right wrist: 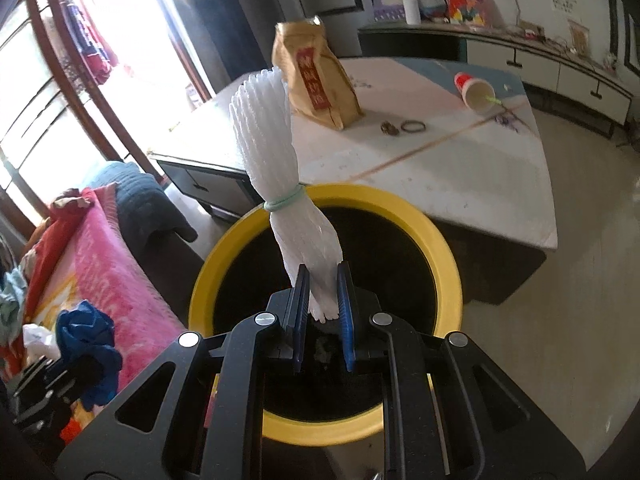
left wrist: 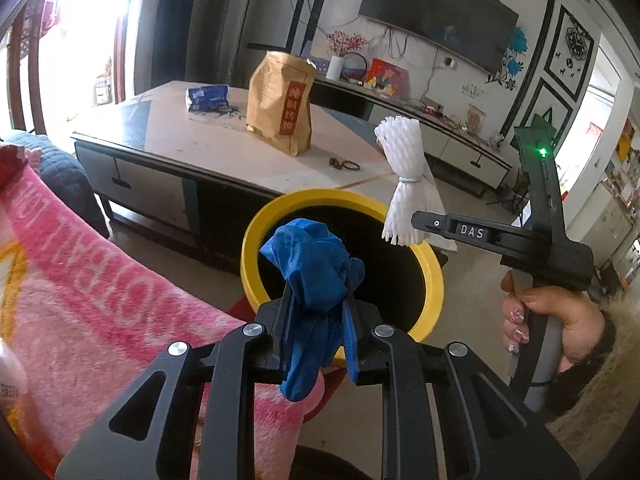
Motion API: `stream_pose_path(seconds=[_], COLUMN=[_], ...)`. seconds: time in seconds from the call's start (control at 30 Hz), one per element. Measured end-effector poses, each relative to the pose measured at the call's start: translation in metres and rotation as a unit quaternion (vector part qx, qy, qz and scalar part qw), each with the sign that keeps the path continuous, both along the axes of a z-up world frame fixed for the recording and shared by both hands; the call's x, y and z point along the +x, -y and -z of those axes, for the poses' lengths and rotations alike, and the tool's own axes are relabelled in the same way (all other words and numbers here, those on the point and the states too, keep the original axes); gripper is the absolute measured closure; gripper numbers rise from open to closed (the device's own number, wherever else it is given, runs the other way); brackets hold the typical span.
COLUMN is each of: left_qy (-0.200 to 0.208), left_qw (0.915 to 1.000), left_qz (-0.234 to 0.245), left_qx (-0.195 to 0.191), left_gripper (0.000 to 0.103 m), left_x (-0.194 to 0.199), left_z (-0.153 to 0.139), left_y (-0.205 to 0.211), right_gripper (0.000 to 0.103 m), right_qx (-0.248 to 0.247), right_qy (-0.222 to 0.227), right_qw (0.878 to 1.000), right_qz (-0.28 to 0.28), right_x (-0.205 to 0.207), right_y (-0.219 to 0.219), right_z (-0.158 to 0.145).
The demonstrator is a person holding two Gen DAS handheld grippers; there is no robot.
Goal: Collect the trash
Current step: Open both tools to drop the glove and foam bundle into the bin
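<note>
This is a lived-in home sitting room. A big dark television (left wrist: 438,16) hangs on a wall with blue flower stickers, above a long low cabinet (left wrist: 440,136) crowded with a white vase (left wrist: 334,67), cables and small things. A low coffee table (left wrist: 192,148) with drawers fills the middle, a brown paper bag (left wrist: 280,102) standing on it. A sofa draped in a pink blanket (left wrist: 100,288) sits beside tall bright windows (right wrist: 60,92).

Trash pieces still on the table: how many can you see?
4: blue packet far left, brown paper bag centre, tipped paper cup right, small scraps before the bag. More may be hidden.
</note>
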State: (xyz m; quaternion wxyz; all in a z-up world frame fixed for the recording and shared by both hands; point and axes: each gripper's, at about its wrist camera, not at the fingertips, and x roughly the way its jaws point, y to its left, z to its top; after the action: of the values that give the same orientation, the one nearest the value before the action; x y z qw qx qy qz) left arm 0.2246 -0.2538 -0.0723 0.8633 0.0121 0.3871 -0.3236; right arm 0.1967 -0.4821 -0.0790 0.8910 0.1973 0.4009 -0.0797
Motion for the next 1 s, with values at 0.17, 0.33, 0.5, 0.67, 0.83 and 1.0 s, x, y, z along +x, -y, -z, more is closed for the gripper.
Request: stream_pose_path(seconds=[0.17,0.33,0.5,0.67,0.83,1.0], left_qy=[-0.014,-0.029,-0.028,-0.007,0.014,0.037], left_qw=[0.9999,0.9996,0.9994,0.9991,0.9974,0.9947], left_qz=[0.005,0.007,-0.02,-0.04,-0.068,-0.095], left_qx=[0.001,0.0,0.0,-0.011,-0.019,-0.018], left_gripper=[0.084,0.063,0.031,0.014,0.009,0.007], left_x=[0.008,0.016,0.017,0.011,0.001,-0.004], left_z=[0.011,0.02,0.017,0.0,-0.018,-0.033], left_y=[0.013,0.025,0.016,-0.003,-0.026,-0.046], right_gripper=[0.093,0.073,0.06,0.053,0.044,0.032], right_qx=[0.014,0.03,0.025,0.012,-0.004,-0.019], right_qy=[-0.015,-0.025,-0.015,-0.002,0.029,0.06], right_qw=[1.0,0.999,0.999,1.0,1.0,0.998], right_qz=[0.002,0.014,0.021,0.017,-0.002,-0.023], right_x=[0.001,0.0,-0.004,-0.005,-0.006,-0.007], right_y=[0.004,0.009,0.009,0.0,-0.019,-0.043], right_z=[0.01,0.015,0.01,-0.001,-0.019,-0.038])
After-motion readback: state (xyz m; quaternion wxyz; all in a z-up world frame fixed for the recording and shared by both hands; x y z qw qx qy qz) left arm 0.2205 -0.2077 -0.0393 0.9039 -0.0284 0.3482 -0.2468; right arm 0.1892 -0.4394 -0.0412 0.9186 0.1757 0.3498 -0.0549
